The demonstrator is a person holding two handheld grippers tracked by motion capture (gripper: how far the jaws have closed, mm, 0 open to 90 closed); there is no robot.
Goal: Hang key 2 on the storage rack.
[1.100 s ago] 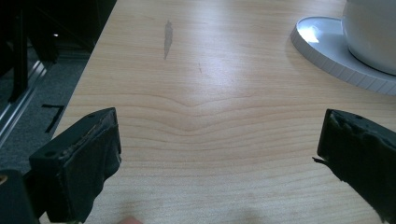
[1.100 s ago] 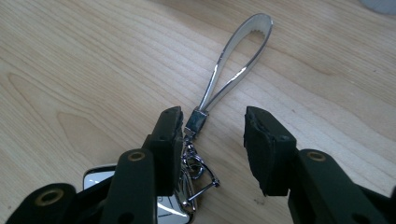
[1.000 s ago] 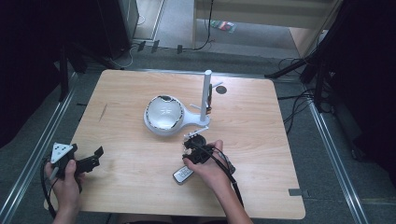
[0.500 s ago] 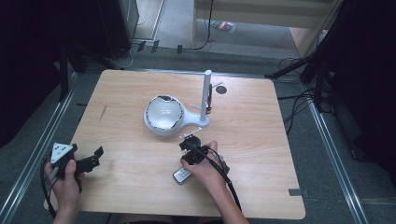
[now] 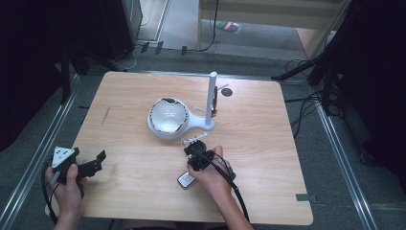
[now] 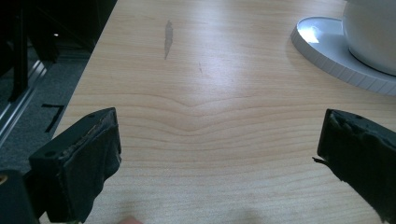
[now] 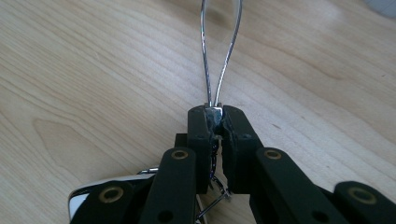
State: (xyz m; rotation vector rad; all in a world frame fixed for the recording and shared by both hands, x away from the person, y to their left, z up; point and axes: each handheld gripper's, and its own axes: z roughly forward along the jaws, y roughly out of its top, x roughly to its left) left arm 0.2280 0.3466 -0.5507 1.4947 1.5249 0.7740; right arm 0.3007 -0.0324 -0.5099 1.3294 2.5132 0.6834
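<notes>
The right gripper (image 7: 215, 116) has just closed, pinching a thin shiny wire loop (image 7: 219, 51) over grained wood.

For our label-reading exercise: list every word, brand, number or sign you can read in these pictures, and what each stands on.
No readable text anywhere.
White mixer stand: no lettering shows.
Silver object by the right gripper: too small to read.
Wire whisk in the right gripper's jaws: bare metal.
Table: a dark smudge, no writing.

No text, label or number is legible anywhere.
</notes>
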